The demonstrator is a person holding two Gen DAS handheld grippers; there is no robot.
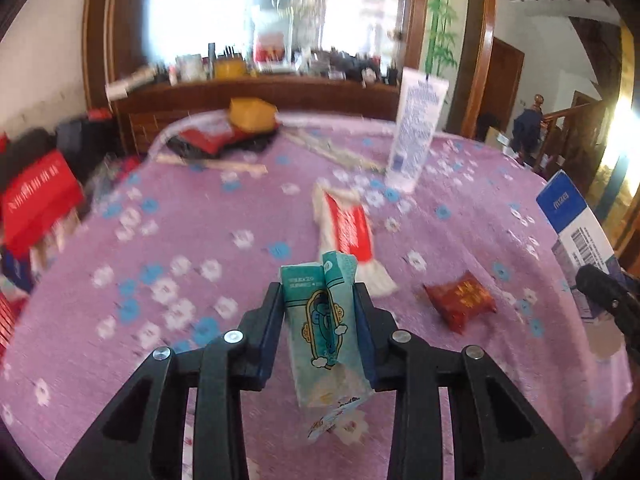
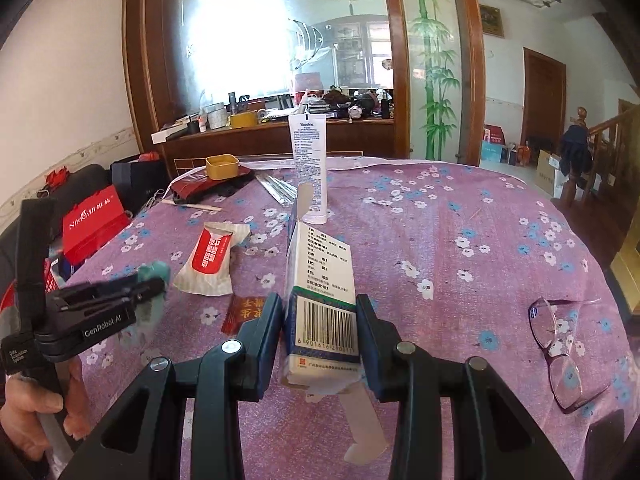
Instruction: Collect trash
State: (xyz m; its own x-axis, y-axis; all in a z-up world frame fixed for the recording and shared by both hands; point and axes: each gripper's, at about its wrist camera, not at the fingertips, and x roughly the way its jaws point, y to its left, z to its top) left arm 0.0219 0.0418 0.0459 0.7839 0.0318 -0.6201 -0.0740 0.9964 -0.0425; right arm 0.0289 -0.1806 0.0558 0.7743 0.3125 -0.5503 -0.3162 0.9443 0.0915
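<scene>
Purple cloth: a floral-printed purple tablecloth (image 2: 460, 216) covers the whole table, its far edge curving below a dark wooden sideboard (image 2: 276, 140).
Left gripper: the black left gripper (image 1: 320, 300) is closed on a crumpled teal paper packet with a cartoon print (image 1: 324, 320), held upright above the cloth between both fingers.
Right gripper: the black right gripper (image 2: 320, 316) is clamped on a white-and-blue cardboard medicine box with a barcode (image 2: 324, 300); its end flaps hang open, and whether anything is inside cannot be told.
Trash on the cloth: a red-and-white plastic snack wrapper (image 2: 210, 258) lies near the middle; a small dark red foil sachet (image 1: 460, 300) lies just beside it, nearer the grippers.
Containers: a yellow square tub (image 2: 222, 166) sits on a red-and-black tray (image 2: 208, 188) at the far left edge, contents not visible; a white lotion tube (image 2: 310, 164) stands upright on its cap.
Right side: purple-framed spectacles (image 2: 560, 356) rest near the right edge, and bare cloth lies between them and the held box.
Left edge: a red gift bag (image 2: 94, 224) stands just off the table.
</scene>
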